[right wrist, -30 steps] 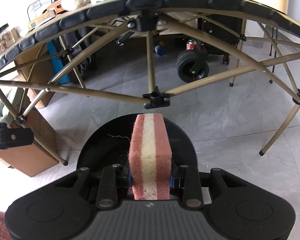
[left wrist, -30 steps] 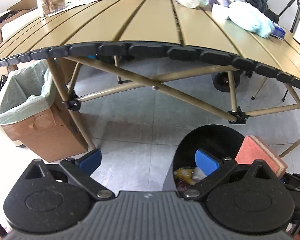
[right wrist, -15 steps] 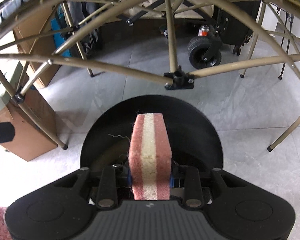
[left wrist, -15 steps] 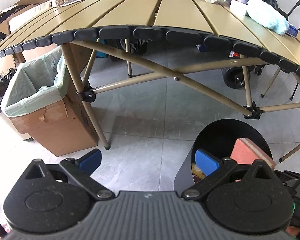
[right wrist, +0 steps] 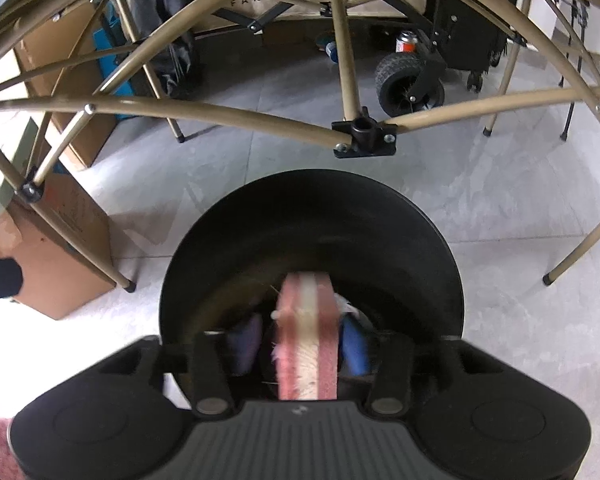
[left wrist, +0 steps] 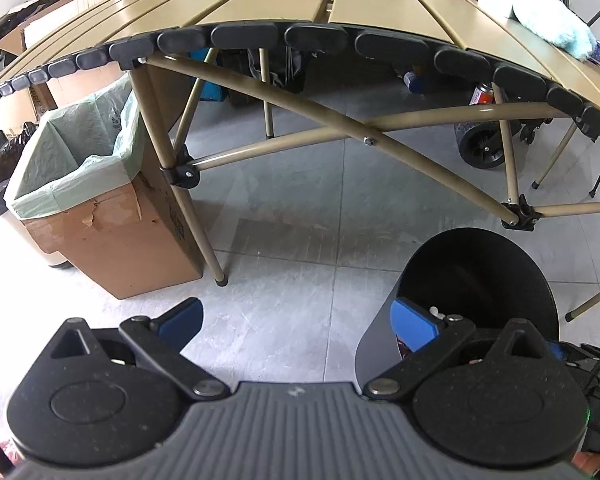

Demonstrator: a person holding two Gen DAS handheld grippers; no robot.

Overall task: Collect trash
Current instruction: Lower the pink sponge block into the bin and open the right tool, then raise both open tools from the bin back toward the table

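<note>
A black round trash bin (right wrist: 312,200) stands on the grey floor right below my right gripper (right wrist: 300,344). The jaws are opening, and the blue pads (right wrist: 354,344) stand clear of both sides of a pink-and-cream sponge (right wrist: 306,340). The sponge is blurred, on edge, over the bin's mouth. In the left wrist view the same bin (left wrist: 476,280) is at lower right, with a bit of trash showing inside. My left gripper (left wrist: 296,318) is wide open beside the bin with nothing between its fingers; its right pad (left wrist: 414,320) overlaps the bin's near rim.
A tan slatted folding table (left wrist: 260,0) spans the top, its crossed legs (left wrist: 216,240) close to the bin. A cardboard box lined with a green bag (left wrist: 80,168) stands left. A black cart wheel (left wrist: 480,148) sits behind. A fluffy blue item (left wrist: 552,28) lies on the table.
The right jaws have come apart off the sponge, which now sits lower and blurred over the bin. In the left wrist view the sponge no longer shows above the bin.
</note>
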